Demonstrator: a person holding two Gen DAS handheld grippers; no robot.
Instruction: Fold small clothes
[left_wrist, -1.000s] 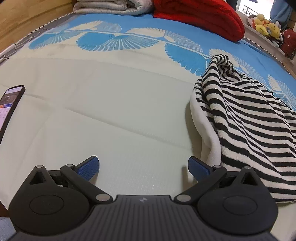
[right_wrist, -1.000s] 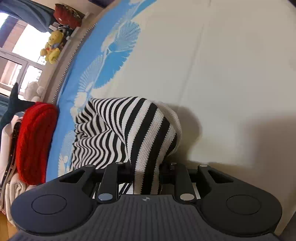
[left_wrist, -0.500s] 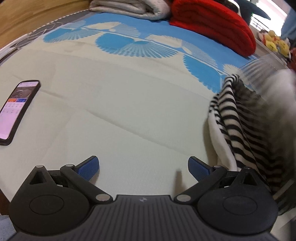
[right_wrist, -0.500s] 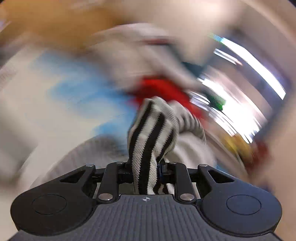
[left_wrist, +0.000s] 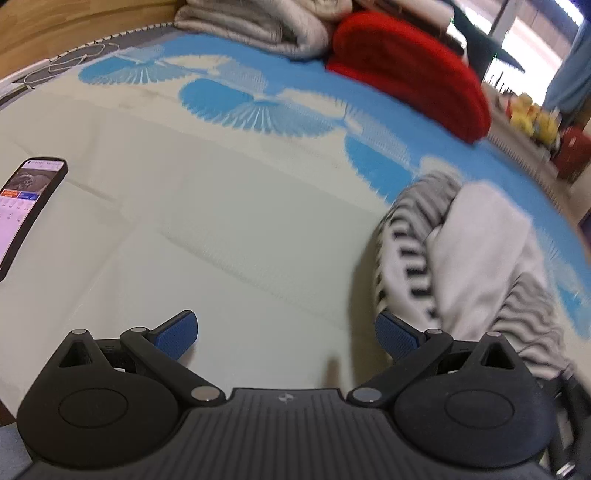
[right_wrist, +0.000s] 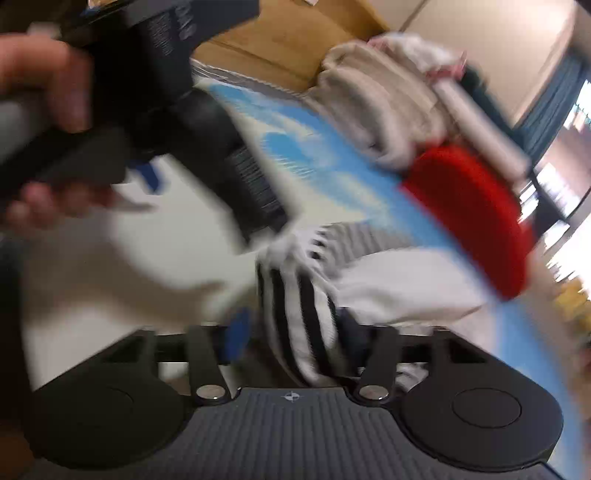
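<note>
A black-and-white striped garment (left_wrist: 469, 251) lies bunched on the bed at the right of the left wrist view, its white inside turned up. My left gripper (left_wrist: 286, 334) is open and empty over bare sheet, its right finger just beside the garment's edge. My right gripper (right_wrist: 291, 336) holds a striped fold of the garment (right_wrist: 299, 317) between its fingers, the jaws partly apart with the cloth between them; the view is blurred. The left gripper and the hand holding it (right_wrist: 155, 122) fill the upper left of the right wrist view.
A phone (left_wrist: 26, 210) with a lit screen lies on the sheet at the left. A red knitted item (left_wrist: 417, 74) and folded grey blankets (left_wrist: 266, 22) lie at the bed's far side. Plush toys (left_wrist: 532, 118) sit beyond the right edge.
My right gripper has swung round fast with the striped fold, flipping the garment over so its white inside shows. The left gripper has shifted right, staying open.
</note>
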